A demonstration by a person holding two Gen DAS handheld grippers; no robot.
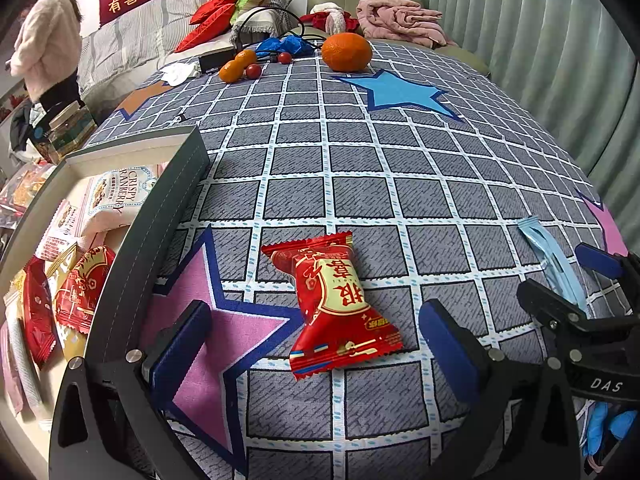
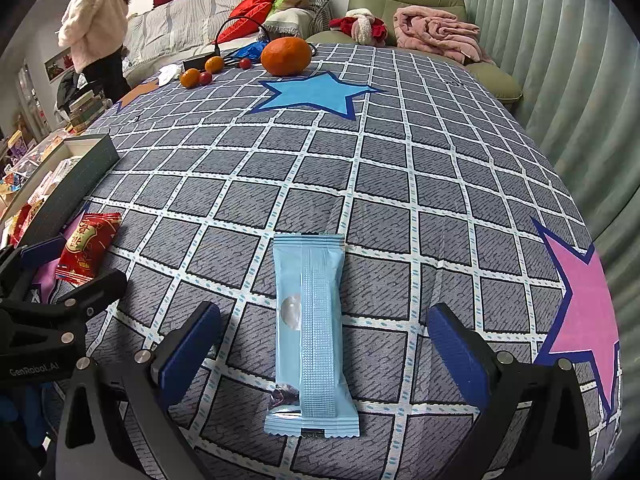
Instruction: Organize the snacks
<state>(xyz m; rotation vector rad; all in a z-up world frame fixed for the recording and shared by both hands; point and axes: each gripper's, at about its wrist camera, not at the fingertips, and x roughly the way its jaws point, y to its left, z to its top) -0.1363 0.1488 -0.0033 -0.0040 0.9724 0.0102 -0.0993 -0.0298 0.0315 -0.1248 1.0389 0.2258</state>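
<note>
Nearest, right view: pale blue snack bar (image 2: 312, 336) lying flat on the checked desk (image 2: 400, 168), lengthwise between the jaws of the right gripper (image 2: 324, 344).
Nearest, left view: red candy packet (image 1: 334, 312) on the desk, between the jaws of the left gripper (image 1: 316, 352), a little right of centre.
Jaws: both pairs stand wide, holding nothing and touching neither wrapper.
Handling: both look light, crinkly and slippery (film wrappers); the contents could crush, so a gentle pinch across the padded middle, not the sealed ends.
Destination: likely the dark-walled box (image 1: 168, 208) just left of the red packet, already holding several snacks.
Elsewhere: large orange (image 2: 286, 56) at the far desk edge.
</note>
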